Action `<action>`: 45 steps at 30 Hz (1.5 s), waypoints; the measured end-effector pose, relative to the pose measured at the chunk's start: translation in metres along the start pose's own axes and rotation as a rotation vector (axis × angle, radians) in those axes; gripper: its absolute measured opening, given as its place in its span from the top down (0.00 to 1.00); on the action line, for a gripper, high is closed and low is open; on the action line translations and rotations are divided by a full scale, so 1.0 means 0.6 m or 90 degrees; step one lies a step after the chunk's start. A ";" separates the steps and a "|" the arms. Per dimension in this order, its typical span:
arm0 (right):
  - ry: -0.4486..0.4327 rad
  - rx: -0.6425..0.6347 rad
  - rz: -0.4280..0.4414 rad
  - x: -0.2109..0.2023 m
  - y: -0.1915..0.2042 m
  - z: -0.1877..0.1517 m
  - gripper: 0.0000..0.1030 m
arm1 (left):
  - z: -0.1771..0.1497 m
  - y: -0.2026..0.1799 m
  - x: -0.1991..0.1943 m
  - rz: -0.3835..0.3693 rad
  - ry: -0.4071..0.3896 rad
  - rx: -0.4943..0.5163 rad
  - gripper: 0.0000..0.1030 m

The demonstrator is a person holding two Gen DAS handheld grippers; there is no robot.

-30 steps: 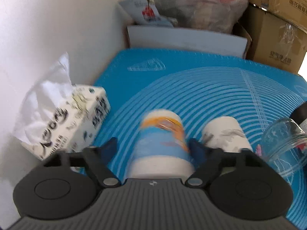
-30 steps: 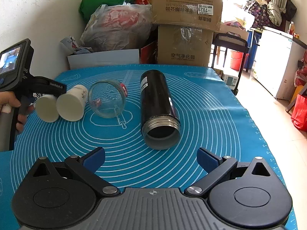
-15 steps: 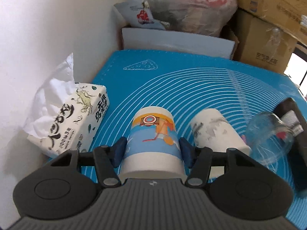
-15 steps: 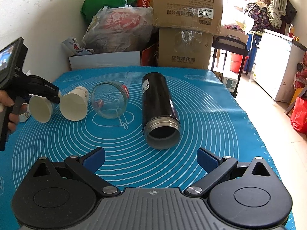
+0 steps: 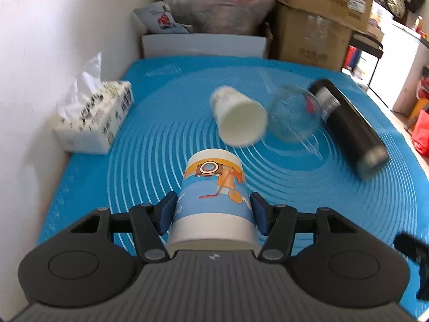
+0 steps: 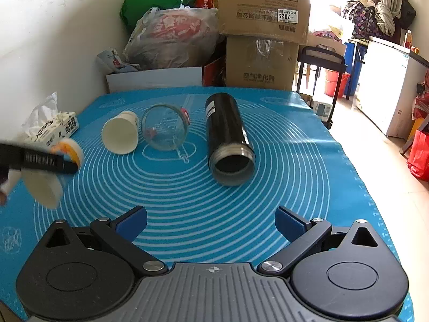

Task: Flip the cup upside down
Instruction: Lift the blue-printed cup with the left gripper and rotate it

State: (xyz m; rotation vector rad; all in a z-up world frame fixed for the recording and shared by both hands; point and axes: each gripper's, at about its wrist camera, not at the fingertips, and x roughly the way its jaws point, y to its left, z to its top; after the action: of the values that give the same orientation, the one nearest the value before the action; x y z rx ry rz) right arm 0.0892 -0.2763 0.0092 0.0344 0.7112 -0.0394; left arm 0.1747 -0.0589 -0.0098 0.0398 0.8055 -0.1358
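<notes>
My left gripper (image 5: 213, 213) is shut on a paper cup (image 5: 213, 198) with a blue and orange print, held above the blue mat with its base pointing away from me. In the right wrist view this cup (image 6: 45, 182) hangs at the left, tilted, with its mouth down and toward the camera. A plain white paper cup (image 5: 238, 119) (image 6: 120, 135) lies on its side. My right gripper (image 6: 210, 222) is open and empty over the mat's near edge.
A clear glass jar (image 6: 165, 127) and a black flask (image 6: 228, 136) lie on their sides on the blue mat (image 6: 281, 174). A tissue box (image 5: 93, 116) sits by the white wall at left. Cardboard boxes (image 6: 264, 26) and bags stand behind the table.
My left gripper has lifted the printed cup off the mat and pulled it back and up, away from the white cup. The right gripper has stayed still.
</notes>
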 end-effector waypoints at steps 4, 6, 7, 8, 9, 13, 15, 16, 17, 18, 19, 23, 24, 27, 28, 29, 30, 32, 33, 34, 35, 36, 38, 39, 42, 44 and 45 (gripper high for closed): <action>0.006 -0.002 0.000 -0.010 0.002 -0.011 0.00 | -0.035 -0.011 -0.005 -0.018 0.000 -0.002 0.41; 0.008 -0.002 0.000 -0.013 0.002 -0.016 0.00 | -0.045 -0.015 -0.002 -0.025 0.007 -0.003 0.41; 0.010 -0.003 0.000 -0.014 0.002 -0.018 0.00 | -0.049 -0.018 -0.001 -0.025 0.009 0.000 0.41; 0.012 -0.003 -0.001 -0.014 0.003 -0.019 0.00 | -0.055 -0.021 0.000 -0.023 0.010 0.002 0.41; 0.014 -0.004 -0.001 -0.014 0.003 -0.021 0.00 | -0.059 -0.023 0.003 -0.021 0.010 0.004 0.41; 0.019 -0.006 -0.003 -0.014 0.004 -0.027 0.00 | -0.064 -0.029 0.000 -0.014 0.003 0.019 0.40; 0.021 -0.006 -0.004 -0.013 0.005 -0.027 0.00 | -0.064 -0.032 -0.001 -0.014 0.005 0.027 0.39; 0.021 -0.005 -0.004 -0.012 0.005 -0.028 0.00 | -0.065 -0.032 -0.001 -0.015 0.005 0.028 0.38; 0.021 -0.005 -0.004 -0.012 0.005 -0.026 0.00 | -0.065 -0.032 -0.001 -0.017 0.006 0.028 0.36; 0.021 -0.004 -0.004 -0.013 0.006 -0.026 0.00 | -0.066 -0.032 0.000 -0.020 0.009 0.025 0.29; 0.020 -0.005 -0.005 -0.013 0.007 -0.026 0.00 | -0.066 -0.031 0.001 -0.021 0.010 0.021 0.22; 0.022 -0.007 -0.005 -0.013 0.009 -0.025 0.00 | -0.065 -0.031 0.002 -0.024 0.013 0.013 0.18; 0.022 -0.008 -0.005 -0.014 0.009 -0.025 0.00 | -0.065 -0.031 0.003 -0.025 0.014 0.012 0.18; 0.021 -0.007 -0.006 -0.016 0.009 -0.024 0.00 | -0.064 -0.031 0.002 -0.025 0.013 0.011 0.18; 0.021 -0.008 -0.006 -0.016 0.010 -0.024 0.00 | -0.063 -0.032 0.001 -0.026 0.012 0.012 0.18; 0.021 -0.008 -0.006 -0.016 0.010 -0.024 0.00 | -0.062 -0.032 0.001 -0.026 0.011 0.013 0.18; 0.021 -0.008 -0.006 -0.016 0.010 -0.024 0.00 | -0.062 -0.033 0.000 -0.028 0.011 0.015 0.18; 0.020 -0.007 -0.006 -0.017 0.010 -0.023 0.00 | -0.061 -0.033 -0.001 -0.032 0.008 0.019 0.18; 0.019 -0.007 -0.006 -0.017 0.010 -0.023 0.00 | -0.060 -0.033 -0.002 -0.034 0.008 0.020 0.18; 0.019 -0.007 -0.006 -0.018 0.009 -0.022 0.00 | -0.058 -0.033 -0.003 -0.033 0.006 0.022 0.18; 0.019 -0.007 -0.005 -0.018 0.009 -0.021 0.00 | -0.057 -0.033 -0.005 -0.032 0.004 0.022 0.18; 0.019 -0.007 -0.005 -0.018 0.009 -0.020 0.00 | -0.055 -0.032 -0.008 -0.034 0.000 0.021 0.18; 0.020 -0.006 -0.003 -0.020 0.010 -0.018 0.00 | -0.052 -0.028 -0.019 -0.040 -0.009 0.013 0.18; 0.020 -0.006 -0.001 -0.021 0.011 -0.016 0.00 | -0.049 -0.025 -0.026 -0.044 -0.015 0.009 0.18; 0.017 -0.001 0.016 -0.027 0.018 -0.002 0.00 | -0.040 -0.015 -0.053 -0.057 -0.032 0.001 0.17; 0.015 -0.001 0.029 -0.033 0.025 0.009 0.00 | -0.037 -0.005 -0.075 -0.067 -0.044 -0.006 0.16; 0.013 -0.002 0.035 -0.037 0.030 0.016 0.00 | -0.035 -0.001 -0.084 -0.067 -0.049 -0.007 0.15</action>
State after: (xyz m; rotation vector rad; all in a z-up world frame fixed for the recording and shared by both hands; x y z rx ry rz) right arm 0.0798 -0.2585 0.0312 0.0514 0.7307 0.0149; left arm 0.1248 -0.0524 0.0118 -0.0179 0.7314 -0.2313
